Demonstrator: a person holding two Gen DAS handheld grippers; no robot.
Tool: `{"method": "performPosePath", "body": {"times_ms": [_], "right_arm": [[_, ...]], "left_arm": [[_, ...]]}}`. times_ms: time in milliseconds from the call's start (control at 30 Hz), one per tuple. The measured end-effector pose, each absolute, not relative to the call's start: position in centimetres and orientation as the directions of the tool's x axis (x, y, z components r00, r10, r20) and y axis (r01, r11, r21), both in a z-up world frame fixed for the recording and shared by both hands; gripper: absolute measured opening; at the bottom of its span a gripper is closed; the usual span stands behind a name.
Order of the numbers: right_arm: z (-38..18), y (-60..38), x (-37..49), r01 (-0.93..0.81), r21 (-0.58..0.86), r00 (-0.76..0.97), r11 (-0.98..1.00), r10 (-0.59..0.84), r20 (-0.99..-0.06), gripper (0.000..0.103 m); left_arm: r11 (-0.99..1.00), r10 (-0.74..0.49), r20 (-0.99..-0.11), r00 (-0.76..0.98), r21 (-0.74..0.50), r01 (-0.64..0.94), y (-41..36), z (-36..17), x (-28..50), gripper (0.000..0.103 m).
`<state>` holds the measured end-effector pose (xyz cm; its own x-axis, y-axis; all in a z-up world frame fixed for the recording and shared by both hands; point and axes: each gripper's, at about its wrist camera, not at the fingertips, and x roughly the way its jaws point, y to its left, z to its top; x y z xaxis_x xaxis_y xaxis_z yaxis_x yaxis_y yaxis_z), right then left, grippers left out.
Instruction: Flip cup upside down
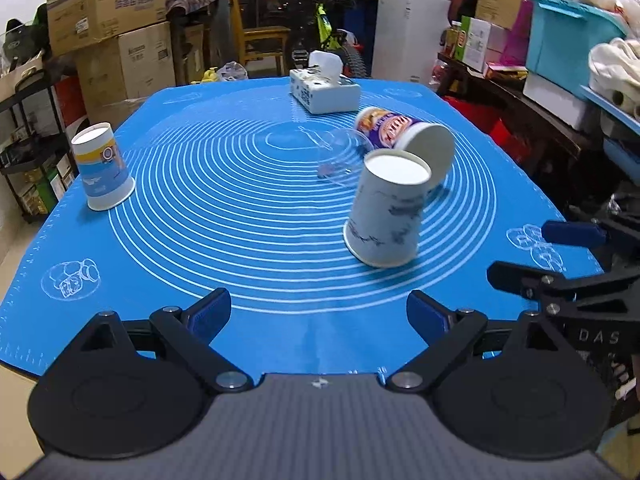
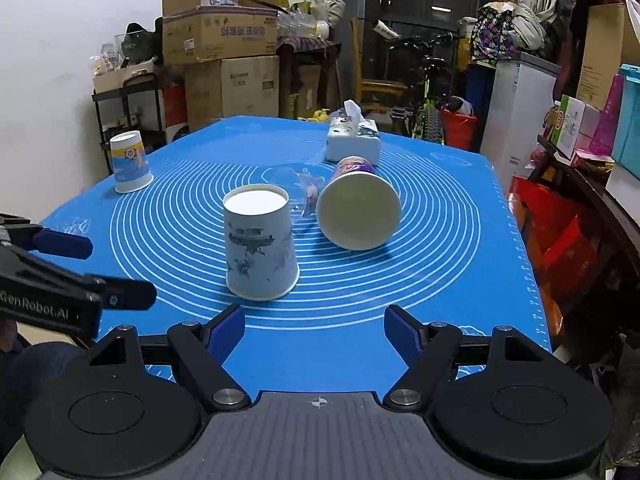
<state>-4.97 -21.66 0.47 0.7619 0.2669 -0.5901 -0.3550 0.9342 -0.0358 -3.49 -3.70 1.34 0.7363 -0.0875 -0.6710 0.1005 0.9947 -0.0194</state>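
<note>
Since the paper cup (image 2: 261, 245) is judged light and crushable, its mid-wall should be gripped gently; both jaws are held apart.

Two fisheye cameras are looking forward from low over the near edge of a surface covered by a blue mat with white concentric rings (image 1: 280, 216). The left wrist view is sitting left, facing across and slightly right. The right wrist view is sitting right, facing slightly left. Both are sharing the mat (image 2: 432, 248), a near inverted white marbled paper cup (image 1: 386, 216) (image 2: 260, 246), and cluttered cardboard boxes beyond.
</note>
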Motion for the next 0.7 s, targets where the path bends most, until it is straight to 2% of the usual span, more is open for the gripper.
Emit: {"method": "performPosePath", "body": {"times_ms": [700], "right_arm": [[0.6, -22.7, -5.9, -0.334, -0.034, 0.765, 0.942, 0.25, -0.593, 0.08]], "left_arm": [[0.991, -0.098, -0.692, 0.715, 0.002, 0.137, -5.0, 0.9, -4.2, 0.094]]}}
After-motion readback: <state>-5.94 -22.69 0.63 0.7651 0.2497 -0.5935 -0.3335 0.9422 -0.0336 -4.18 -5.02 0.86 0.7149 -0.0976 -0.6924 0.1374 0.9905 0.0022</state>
